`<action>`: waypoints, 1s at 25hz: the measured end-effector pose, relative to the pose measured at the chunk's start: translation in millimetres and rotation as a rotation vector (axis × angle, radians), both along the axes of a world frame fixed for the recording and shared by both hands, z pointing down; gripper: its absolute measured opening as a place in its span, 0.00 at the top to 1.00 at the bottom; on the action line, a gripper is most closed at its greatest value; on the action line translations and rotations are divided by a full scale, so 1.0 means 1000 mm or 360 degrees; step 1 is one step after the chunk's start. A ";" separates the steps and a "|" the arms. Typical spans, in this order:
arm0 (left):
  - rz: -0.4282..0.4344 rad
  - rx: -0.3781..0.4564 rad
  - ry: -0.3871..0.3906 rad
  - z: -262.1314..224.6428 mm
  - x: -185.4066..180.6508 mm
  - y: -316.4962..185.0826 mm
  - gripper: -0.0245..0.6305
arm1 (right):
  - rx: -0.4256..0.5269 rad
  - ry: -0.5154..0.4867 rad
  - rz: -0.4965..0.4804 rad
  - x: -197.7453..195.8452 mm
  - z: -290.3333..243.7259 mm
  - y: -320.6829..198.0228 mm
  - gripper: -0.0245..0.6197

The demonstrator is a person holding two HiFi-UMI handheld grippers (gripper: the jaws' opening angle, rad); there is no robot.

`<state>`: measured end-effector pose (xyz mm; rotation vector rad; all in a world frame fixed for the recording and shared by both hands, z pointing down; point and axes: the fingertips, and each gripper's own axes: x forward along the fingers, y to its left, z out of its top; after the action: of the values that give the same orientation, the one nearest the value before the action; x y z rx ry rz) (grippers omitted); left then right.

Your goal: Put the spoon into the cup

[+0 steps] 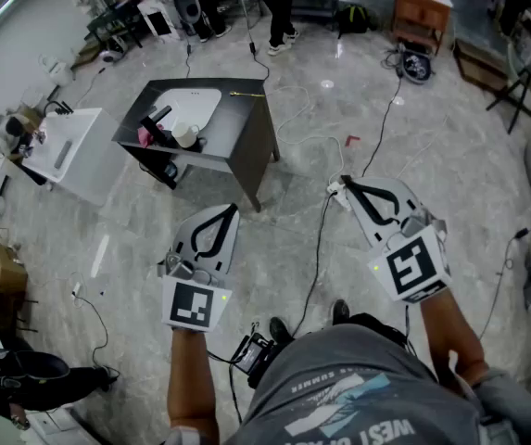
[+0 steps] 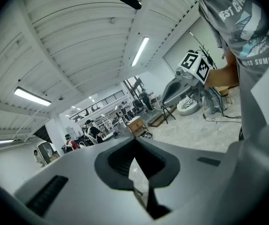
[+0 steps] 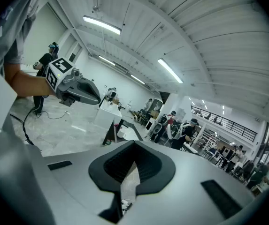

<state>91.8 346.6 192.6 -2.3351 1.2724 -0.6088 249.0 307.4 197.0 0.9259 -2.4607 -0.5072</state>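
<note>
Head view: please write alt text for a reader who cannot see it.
A person stands on a pale floor holding the left gripper and the right gripper, both shut and empty, apart from a dark table that carries a white cup.

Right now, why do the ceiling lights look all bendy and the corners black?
Left gripper view: a wide-angle lens curves the ceiling and its lamp, and the corners go dark. Right gripper view: the same bending, and the lamp strips glare white. Head view: less bent and evenly lit, with a bright glint on the shiny floor.
</note>
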 end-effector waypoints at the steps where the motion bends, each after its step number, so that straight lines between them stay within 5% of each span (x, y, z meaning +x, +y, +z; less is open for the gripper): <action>1: -0.0001 -0.0001 -0.0002 0.000 0.002 0.000 0.96 | -0.0001 0.0000 -0.0001 0.002 -0.001 0.000 0.92; 25: -0.0148 -0.0026 -0.0046 0.006 0.042 -0.030 0.96 | -0.0042 -0.0080 -0.0132 0.032 0.007 -0.039 0.91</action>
<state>133.8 316.7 199.1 -2.2820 1.3735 -0.6827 280.8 268.8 203.8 0.8384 -2.5538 -0.4837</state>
